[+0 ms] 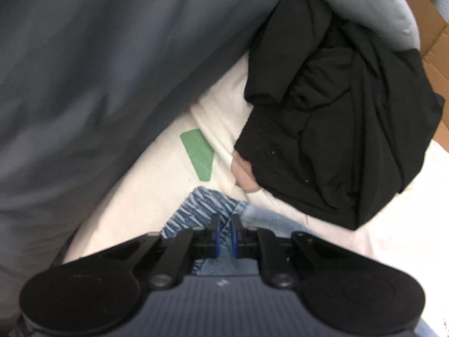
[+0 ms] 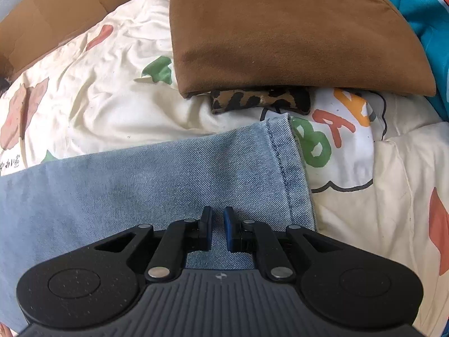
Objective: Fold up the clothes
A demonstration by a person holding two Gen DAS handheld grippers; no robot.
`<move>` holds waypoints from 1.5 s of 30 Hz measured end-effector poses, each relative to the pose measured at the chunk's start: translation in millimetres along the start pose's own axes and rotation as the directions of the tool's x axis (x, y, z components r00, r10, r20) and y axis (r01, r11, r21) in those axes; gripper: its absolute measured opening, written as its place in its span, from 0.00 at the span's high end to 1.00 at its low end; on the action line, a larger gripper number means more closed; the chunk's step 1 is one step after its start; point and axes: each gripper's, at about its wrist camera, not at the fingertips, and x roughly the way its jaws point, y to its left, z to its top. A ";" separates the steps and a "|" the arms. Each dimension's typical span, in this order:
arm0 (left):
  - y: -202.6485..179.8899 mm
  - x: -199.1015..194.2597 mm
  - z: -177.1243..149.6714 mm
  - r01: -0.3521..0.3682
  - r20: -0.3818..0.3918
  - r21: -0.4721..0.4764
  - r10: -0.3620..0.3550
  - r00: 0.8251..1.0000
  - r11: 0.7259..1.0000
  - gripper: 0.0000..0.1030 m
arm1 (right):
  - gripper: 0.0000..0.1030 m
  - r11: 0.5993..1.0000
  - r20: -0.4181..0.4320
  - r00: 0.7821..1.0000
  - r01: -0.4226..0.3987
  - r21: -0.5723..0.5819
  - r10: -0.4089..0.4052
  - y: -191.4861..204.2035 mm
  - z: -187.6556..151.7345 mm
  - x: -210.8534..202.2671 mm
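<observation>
Light blue jeans (image 2: 168, 174) lie flat across the printed cream bedsheet (image 2: 112, 98), the hem of one leg pointing right. My right gripper (image 2: 217, 219) points down onto that leg near the hem. Its jaws are almost together, with denim in the narrow gap. In the left wrist view my left gripper (image 1: 225, 221) is shut on a bunched fold of the jeans (image 1: 269, 216). The striped inner side of the fabric shows just past the fingertips, and the fold is lifted off the sheet (image 1: 146, 196).
A crumpled black garment (image 1: 336, 112) lies right of the left gripper. A large grey-blue cloth (image 1: 84, 70) fills the left of that view. A folded brown garment (image 2: 280, 28) lies on a leopard-print piece (image 2: 261, 99) beyond the jeans. Cardboard (image 2: 56, 5) borders the bed.
</observation>
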 end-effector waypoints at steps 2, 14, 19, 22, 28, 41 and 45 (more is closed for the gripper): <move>0.5 -10.4 -2.4 -0.002 0.006 0.026 0.002 1.000 1.000 0.90 | 0.86 1.000 0.013 1.000 0.001 0.010 -0.001 -1.0 1.8 -5.7; 12.0 -37.7 -26.1 0.018 0.005 0.102 -0.018 1.000 0.995 0.77 | 0.81 1.000 0.027 1.000 0.015 -0.014 -0.015 -24.9 13.3 -39.5; 1.9 -49.6 -36.2 0.019 0.007 0.084 -0.019 1.000 0.996 0.72 | 0.61 0.999 0.036 0.999 -0.007 0.037 0.005 -52.0 4.0 -52.8; -14.7 -66.2 -53.9 0.024 0.016 0.093 -0.026 1.000 0.995 0.61 | 0.61 0.997 0.025 0.999 -0.026 0.075 0.024 -66.8 -7.6 -56.8; -50.3 -93.6 -80.6 0.051 0.008 0.123 -0.053 0.999 0.991 0.56 | 0.60 0.985 0.038 0.998 -0.053 0.163 0.048 -93.8 -39.5 -67.6; -136.8 -130.1 -138.2 0.112 -0.049 0.211 -0.104 0.993 0.971 0.48 | 0.60 0.952 0.119 0.973 -0.221 0.214 0.199 -121.9 -67.3 -55.4; -159.1 -133.4 -149.8 0.109 -0.076 0.256 -0.092 0.993 0.961 0.48 | 0.60 0.942 0.127 0.964 -0.255 0.218 0.232 -127.4 -60.1 -39.9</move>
